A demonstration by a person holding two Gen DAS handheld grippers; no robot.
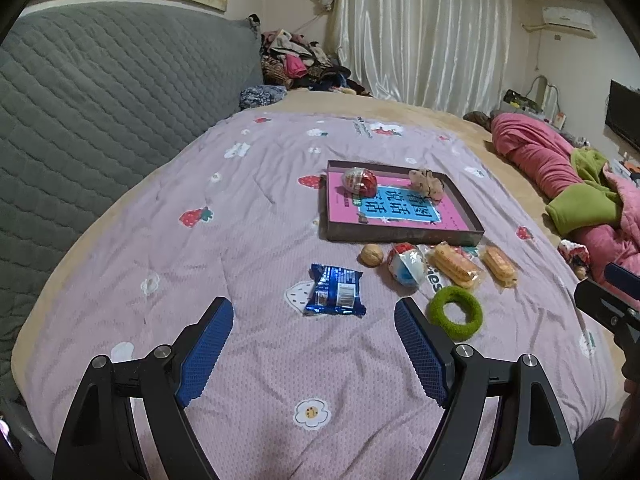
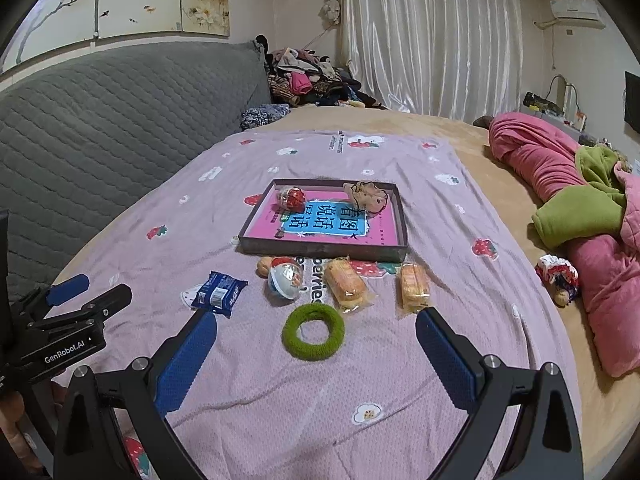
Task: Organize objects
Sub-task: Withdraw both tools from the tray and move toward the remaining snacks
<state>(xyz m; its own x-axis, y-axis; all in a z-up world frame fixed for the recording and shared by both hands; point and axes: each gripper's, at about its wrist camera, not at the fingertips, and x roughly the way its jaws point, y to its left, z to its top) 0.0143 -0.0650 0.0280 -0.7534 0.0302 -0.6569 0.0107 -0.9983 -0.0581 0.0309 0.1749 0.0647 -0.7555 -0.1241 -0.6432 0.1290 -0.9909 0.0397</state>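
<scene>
Both tongs, left tongs (image 1: 314, 314) and right tongs (image 2: 316, 328), gape wide and empty low in frame. Just beyond lies the green hair ring (image 2: 313, 332); two wrapped cakes (image 2: 347, 283) point lengthwise up-frame toward the tray (image 2: 324, 250) at centre.

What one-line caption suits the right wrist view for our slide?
Open right gripper hovers over a green ring, with snacks nearby and a tray beyond on the bed.
</scene>
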